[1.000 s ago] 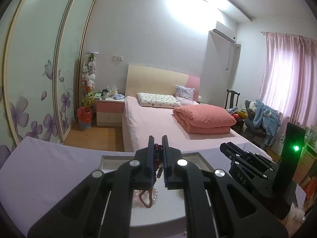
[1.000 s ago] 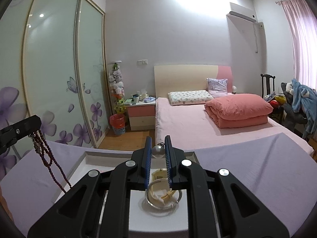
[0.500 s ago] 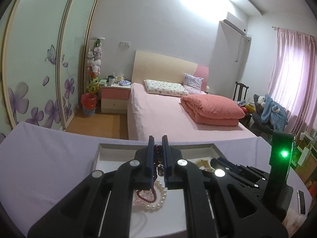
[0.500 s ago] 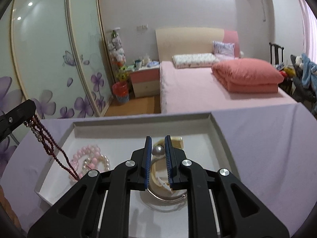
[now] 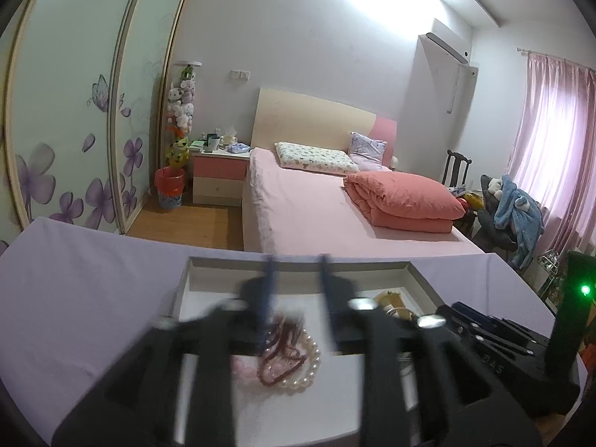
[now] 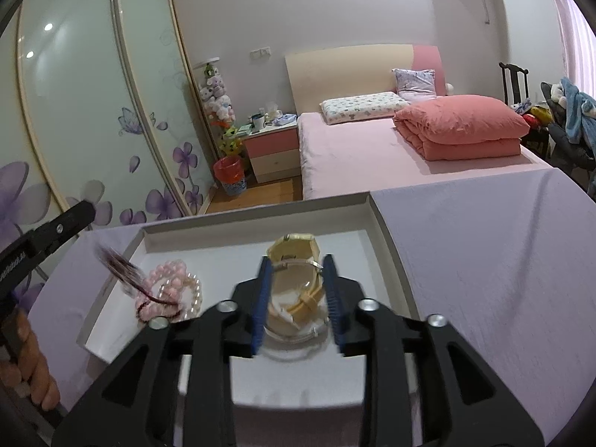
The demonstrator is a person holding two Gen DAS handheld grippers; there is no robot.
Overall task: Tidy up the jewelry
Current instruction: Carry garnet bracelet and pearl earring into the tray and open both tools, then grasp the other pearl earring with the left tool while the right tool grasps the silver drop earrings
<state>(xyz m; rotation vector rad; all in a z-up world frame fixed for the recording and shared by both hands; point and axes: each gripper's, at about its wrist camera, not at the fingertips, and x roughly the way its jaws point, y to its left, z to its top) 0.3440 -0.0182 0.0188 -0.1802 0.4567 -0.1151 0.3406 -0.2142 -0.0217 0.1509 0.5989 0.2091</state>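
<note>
A white tray (image 6: 383,223) sits on the lilac table. In it lie pink and white pearl bracelets (image 6: 178,290) and a gold watch with a clear bangle (image 6: 298,294). My left gripper (image 5: 296,279) is open above the tray; the dark red bead necklace (image 5: 283,354) lies below it on the pearl bracelets (image 5: 305,367), its upper end blurred in the right wrist view (image 6: 123,272). My right gripper (image 6: 297,290) is open over the watch and bangle. The right gripper's body (image 5: 495,339) shows at the right of the left wrist view.
The tray's far wall (image 5: 298,264) faces a pink bed (image 5: 335,208). The lilac tablecloth (image 6: 484,260) spreads right of the tray. A hand (image 6: 33,365) holds the left gripper (image 6: 44,238) at the left edge.
Both grippers have opened. The left one let go of the dark red necklace, which dropped onto the pearl bracelets. The right one let go of the bangle with the pearl, now in the tray.
</note>
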